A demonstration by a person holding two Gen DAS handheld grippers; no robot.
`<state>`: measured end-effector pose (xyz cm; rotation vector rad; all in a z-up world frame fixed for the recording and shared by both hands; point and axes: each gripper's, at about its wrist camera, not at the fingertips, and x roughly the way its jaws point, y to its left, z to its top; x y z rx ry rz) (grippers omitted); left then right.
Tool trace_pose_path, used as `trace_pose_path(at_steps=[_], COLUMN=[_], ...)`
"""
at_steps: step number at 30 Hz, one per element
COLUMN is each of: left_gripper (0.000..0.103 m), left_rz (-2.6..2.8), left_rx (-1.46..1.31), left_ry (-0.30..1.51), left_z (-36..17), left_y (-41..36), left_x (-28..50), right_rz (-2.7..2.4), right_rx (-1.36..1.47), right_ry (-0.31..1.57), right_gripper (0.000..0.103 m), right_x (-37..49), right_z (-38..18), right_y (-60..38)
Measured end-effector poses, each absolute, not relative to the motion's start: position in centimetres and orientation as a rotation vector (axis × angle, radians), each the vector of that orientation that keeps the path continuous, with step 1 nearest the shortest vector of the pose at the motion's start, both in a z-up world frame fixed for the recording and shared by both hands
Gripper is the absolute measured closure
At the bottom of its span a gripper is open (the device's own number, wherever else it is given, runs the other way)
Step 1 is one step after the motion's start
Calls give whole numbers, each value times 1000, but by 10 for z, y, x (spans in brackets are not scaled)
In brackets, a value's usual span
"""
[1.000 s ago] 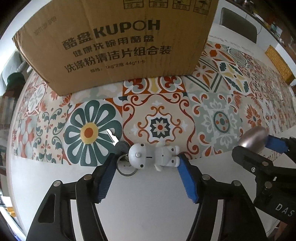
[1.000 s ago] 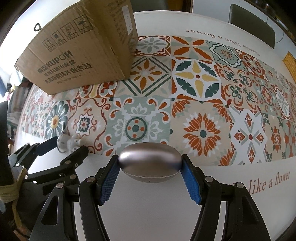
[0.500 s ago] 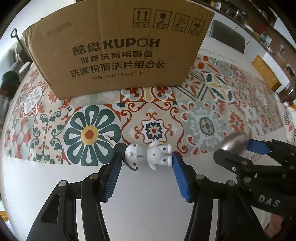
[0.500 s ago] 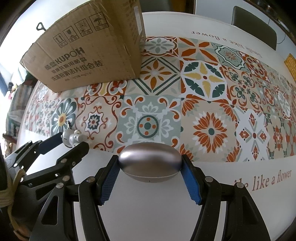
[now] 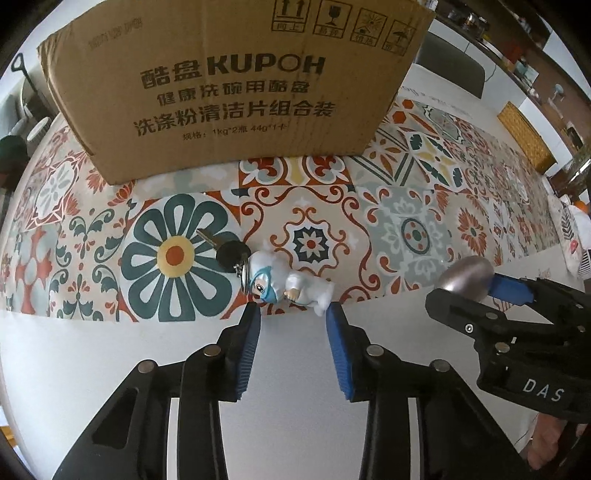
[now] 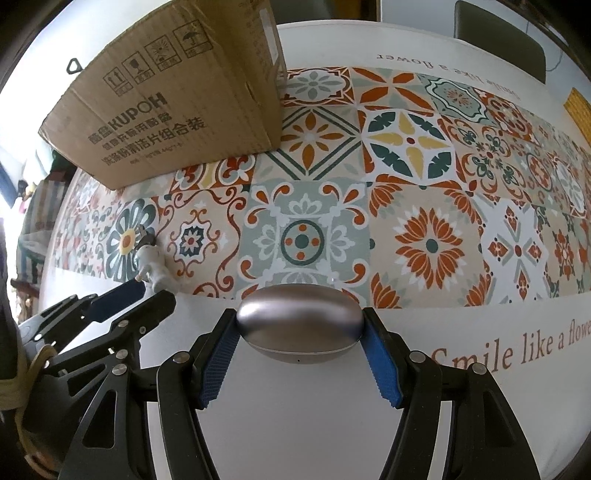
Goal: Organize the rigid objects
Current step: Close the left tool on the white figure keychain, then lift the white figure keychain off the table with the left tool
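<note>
Right wrist view has the right gripper (image 6: 299,332) with its jaws clamped on a silver oval case (image 6: 298,321), off the counter (image 6: 295,413). Nearer the cardboard box (image 5: 236,88), the left gripper (image 5: 293,325) gapes empty, the figurine keychain (image 5: 284,282) lying just before its tips. Nothing visibly sits boxed; both seem left to place.

A white table (image 6: 295,424) fills most of both views, covered by a cloth (image 6: 424,206) printed with tile patterns in orange, green and yellow and edged with the words "Smile like a flower". A dark chair (image 6: 498,33) stands at the far side. Farther off, a woven yellow basket (image 5: 526,136) sits by the table's edge and shelves (image 5: 517,55) line the wall. Daylight brightens the left edge.
</note>
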<state>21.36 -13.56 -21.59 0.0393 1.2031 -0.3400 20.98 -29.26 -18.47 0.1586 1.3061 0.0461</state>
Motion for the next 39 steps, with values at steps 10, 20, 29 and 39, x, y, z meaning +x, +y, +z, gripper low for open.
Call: trace_pose_path(at_steps=[10, 20, 29, 39], left_gripper=[52, 45, 45, 49], left_rz=[-302, -276, -274, -306], left_rx=[11, -52, -15, -36], left_ry=[1205, 1208, 1206, 1177], left_z=[-214, -216, -224, -221], left_y=[-136, -135, -144, -142], left_x=[229, 246, 255, 247], right_rz=[48, 56, 68, 64], right_rx=[162, 126, 124, 130], right_ry=[1303, 1284, 1297, 1303], right_gripper=[37, 37, 37, 37], right_x=[216, 231, 237, 236], right_z=[-182, -175, -183, -185], right_y=[-294, -290, -288, -292])
